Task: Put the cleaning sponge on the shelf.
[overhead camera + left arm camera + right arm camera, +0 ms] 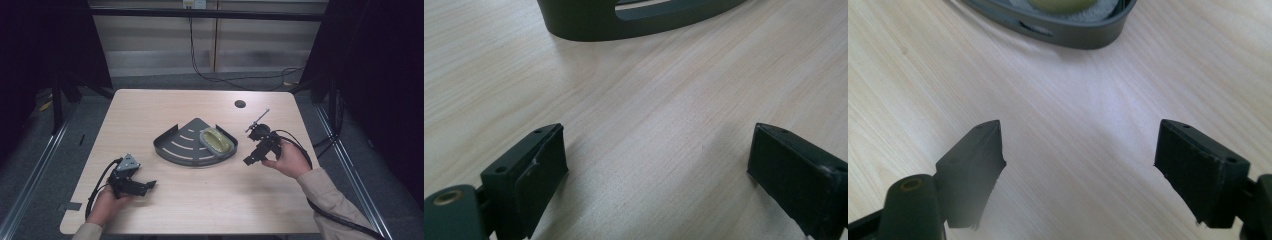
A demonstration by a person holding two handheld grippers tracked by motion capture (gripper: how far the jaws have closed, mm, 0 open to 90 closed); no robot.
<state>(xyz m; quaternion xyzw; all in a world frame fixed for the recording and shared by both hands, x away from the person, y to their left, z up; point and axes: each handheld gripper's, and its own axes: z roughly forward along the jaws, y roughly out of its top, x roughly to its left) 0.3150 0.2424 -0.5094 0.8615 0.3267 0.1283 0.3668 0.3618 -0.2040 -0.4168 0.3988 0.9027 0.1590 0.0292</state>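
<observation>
Two forearms in beige sleeves are seen entering from the near edge of the table (165,107) in the high view, each hand holding a gripper. At the near left corner, the left gripper (148,186) is held low over the wood by the left hand (107,200), with its grey three-cornered plate on top and its cable looping back toward the sleeve. Its jaws are spread wide, and nothing is gripped between them; in the left gripper view, bare wood grain is seen across the gap of the left gripper (656,165).

At the right, the right gripper (251,159) is held by the right hand (287,160), pointed toward the middle of the table. Its jaws are likewise spread apart and empty, as confirmed in the right gripper view of the right gripper (1080,155).

Between the two grippers, near the table centre, a dark grey fan-shaped tray (182,145) with slotted openings is placed flat on the wood. A yellow-green object on a pale pad (216,140) is seated in the tray's right-hand end. The tray wall (589,25) is visible ahead of the left gripper, and the tray end (1083,35) with the yellow-green object (1060,5) lies ahead of the right gripper, well apart from both.

A round dark hole (240,104) is set in the tabletop toward the far edge.
</observation>
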